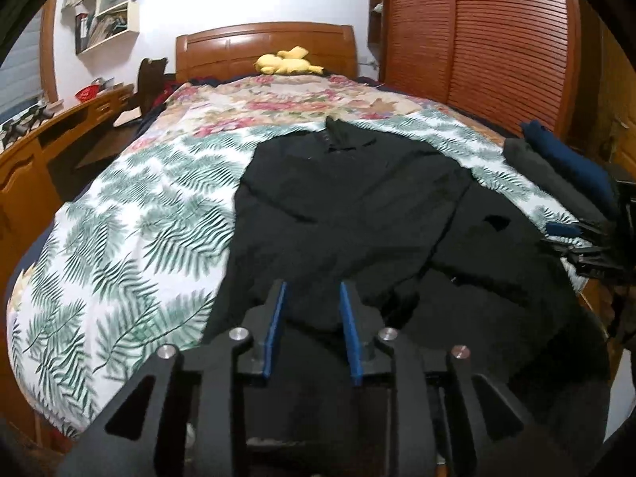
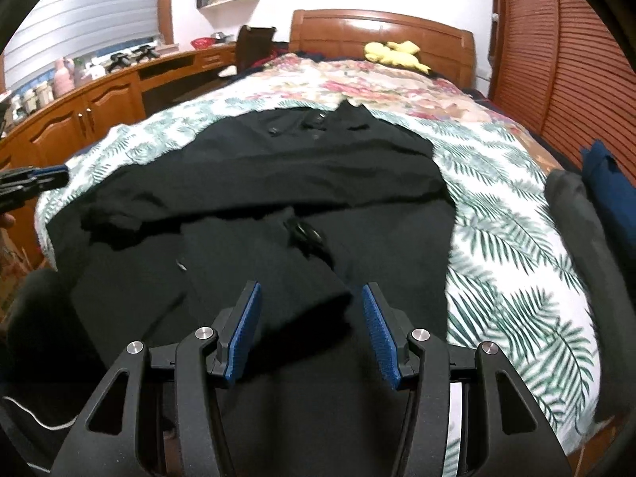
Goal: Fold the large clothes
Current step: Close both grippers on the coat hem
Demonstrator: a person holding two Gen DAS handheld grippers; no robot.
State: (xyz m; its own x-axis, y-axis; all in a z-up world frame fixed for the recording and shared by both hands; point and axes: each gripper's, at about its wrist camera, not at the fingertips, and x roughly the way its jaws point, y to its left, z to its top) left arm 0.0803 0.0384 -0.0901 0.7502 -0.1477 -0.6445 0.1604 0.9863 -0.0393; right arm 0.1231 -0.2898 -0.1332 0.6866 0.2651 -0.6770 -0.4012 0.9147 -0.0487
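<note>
The black garment (image 1: pixel 357 206) (matte, creased fabric) lies spread on the leaf-print bedspread (image 1: pixel 131 214), collar toward the wooden headboard (image 1: pixel 262 45). Left gripper (image 1: pixel 311 294) and right gripper (image 2: pixel 312 298) hover over its near hem, blue ribbed pads (image 2: pixel 377 330) apart, gripping nothing.

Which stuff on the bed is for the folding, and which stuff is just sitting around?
For the folding:
- black jacket, spread on the leaf-print bedspread
- left gripper, open
- right gripper, open

Just sitting around:
- yellow plush toy by the headboard
- dark clothes piled at the bed's edge
- wooden desk
</note>
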